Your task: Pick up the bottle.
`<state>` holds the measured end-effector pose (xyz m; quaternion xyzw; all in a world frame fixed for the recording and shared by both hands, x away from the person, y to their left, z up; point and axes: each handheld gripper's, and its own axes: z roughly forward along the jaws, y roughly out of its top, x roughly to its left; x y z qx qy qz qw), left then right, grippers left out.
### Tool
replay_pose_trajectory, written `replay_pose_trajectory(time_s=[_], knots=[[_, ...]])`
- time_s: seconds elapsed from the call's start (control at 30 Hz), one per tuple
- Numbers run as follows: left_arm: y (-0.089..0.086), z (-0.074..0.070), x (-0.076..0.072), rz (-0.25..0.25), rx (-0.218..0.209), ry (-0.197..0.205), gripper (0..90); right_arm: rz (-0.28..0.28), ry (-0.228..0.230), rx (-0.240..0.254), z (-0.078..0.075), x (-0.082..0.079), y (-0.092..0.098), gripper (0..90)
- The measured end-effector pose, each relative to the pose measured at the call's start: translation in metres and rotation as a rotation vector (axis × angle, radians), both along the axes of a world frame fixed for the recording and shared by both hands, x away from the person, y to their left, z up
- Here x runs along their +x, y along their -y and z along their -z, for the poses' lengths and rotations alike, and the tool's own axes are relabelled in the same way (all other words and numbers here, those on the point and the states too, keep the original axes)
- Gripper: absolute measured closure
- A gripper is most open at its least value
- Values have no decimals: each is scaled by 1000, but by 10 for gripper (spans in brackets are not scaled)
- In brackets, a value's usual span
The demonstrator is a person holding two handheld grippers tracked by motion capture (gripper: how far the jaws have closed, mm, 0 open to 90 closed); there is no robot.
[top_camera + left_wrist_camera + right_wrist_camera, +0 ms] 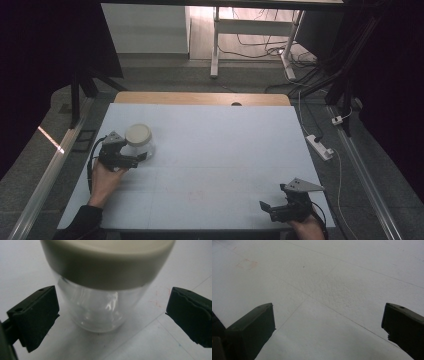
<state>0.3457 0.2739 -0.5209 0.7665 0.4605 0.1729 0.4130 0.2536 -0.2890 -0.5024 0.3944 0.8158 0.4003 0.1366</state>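
Observation:
A clear glass jar [139, 143] with a beige lid [138, 134] stands upright on the white table [215, 150] at the left. My left gripper [136, 152] is open beside it, held by a hand. In the left gripper view the jar [100, 312] and its lid [107, 265] sit between the two spread jaws of my left gripper [112, 320]; neither jaw touches the glass. My right gripper [272, 197] stays near the table's front right corner. It is open over bare table [324, 285], with nothing between the jaws of this right gripper [328, 327].
A wooden strip [200, 98] runs along the table's far edge. On the floor to the right lie a white power strip [320, 146] and cables. A white desk frame [215, 45] stands behind. Metal rails [50, 170] flank the table.

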Motion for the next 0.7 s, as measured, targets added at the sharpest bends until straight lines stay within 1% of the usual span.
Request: replay_pose_trajectory(time_s=[0.13,0.23,0.3,0.6,0.67,0.7], knots=[[2,2,9,0,8,14,0,1,-3,0,0,0,0,0],[3,4,15,2,-4,19,0,1,-4,1,0,0,0,0],[4,6,19,0,-6,14,0,2,-4,3,0,0,0,0],[11,7,30,-15,39,6,0,0,-6,4,0,1,0,0],[11,7,31,-6,34,-1,0,0,-6,4,0,1,0,0],[12,7,31,-5,40,0,0,-1,-6,4,0,1,0,0]])
